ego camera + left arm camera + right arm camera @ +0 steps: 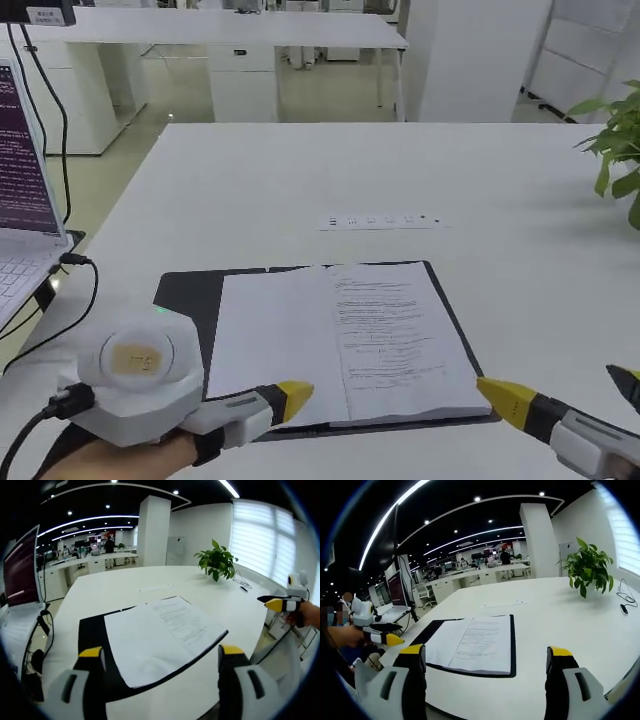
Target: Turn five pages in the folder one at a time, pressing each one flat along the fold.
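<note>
Ana: Left gripper [161,652] nearest, low at the near edge of the table [400,170]. Jaws wide apart, nothing clamped. In the head view one yellow tip lies over the near left part of the folder [185,295]. Cannot tell whether it touches.

Ben: Other side?

Ana: Right gripper [486,651] likewise spread and empty, just off the folder's near right corner and apart from it.

Ben: Folder?

Ana: Black cover, open and flat, close to the person. Blank page [270,335] on the left, printed page [390,335] on the right, fold [337,340] between. How many pages are already turned, cannot tell.

Ben: What could go wrong?

Ana: My judgement only. The sheets are thin and lie flush, so a jaw tip at the corner could lift two together or buckle the corner. Nothing pins the cover, so a sideways drag on that smooth top may slide the whole folder. If the press along the fold is skimped, the page could spring back.

Ben: Further out?

Ana: Laptop [20,190] and cable [80,300] near the left cover, where a wide sweep might snag. Plant [620,140] far right, well apart.
</note>
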A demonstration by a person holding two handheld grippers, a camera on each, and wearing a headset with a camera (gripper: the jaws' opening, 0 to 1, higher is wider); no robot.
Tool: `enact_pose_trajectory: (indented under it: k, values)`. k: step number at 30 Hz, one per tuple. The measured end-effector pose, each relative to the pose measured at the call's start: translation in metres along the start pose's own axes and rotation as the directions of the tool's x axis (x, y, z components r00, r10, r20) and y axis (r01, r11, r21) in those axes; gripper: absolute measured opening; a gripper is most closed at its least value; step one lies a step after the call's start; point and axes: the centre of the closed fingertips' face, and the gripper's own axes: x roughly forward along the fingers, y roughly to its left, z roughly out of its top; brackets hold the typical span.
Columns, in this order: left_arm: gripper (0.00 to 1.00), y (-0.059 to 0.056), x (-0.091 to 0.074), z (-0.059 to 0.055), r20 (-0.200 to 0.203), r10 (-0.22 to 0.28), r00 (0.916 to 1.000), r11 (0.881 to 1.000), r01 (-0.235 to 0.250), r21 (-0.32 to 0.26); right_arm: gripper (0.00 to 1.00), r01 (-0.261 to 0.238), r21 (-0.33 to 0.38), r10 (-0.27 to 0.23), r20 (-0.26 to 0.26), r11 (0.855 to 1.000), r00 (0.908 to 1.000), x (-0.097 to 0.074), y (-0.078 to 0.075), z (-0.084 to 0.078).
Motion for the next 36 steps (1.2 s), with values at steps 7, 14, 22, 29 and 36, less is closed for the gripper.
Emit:
enact_pose_trajectory:
  k: [7, 14, 22, 29, 36]
  values:
    - [0.93, -0.024, 0.024, 0.004, -0.003, -0.054, 0.9985, 0.998, 0.054, 0.025, 1.00, 0.020, 0.023, -0.020, -0.005, 1.000, 0.9998, 0.001, -0.009, -0.004]
    - [0.93, -0.046, 0.044, 0.004, -0.011, -0.096, 0.9953, 0.995, 0.097, 0.035, 1.00, 0.020, 0.020, -0.020, -0.014, 1.000, 0.9997, 0.006, -0.008, -0.005]
    - [0.93, -0.058, 0.061, 0.000, -0.031, -0.116, 0.9927, 0.992, 0.118, 0.041, 1.00, 0.024, 0.022, -0.023, -0.027, 0.999, 0.9994, 0.011, -0.010, -0.009]
    - [0.91, -0.077, 0.078, 0.001, -0.028, -0.153, 0.9878, 0.986, 0.154, 0.058, 1.00, 0.023, 0.023, -0.022, -0.042, 0.999, 0.9989, 0.016, -0.011, -0.013]
    - [0.88, -0.096, 0.100, 0.000, -0.026, -0.188, 0.9817, 0.979, 0.190, 0.070, 1.00, 0.018, 0.027, -0.017, -0.045, 0.999, 0.9988, 0.021, -0.012, -0.014]
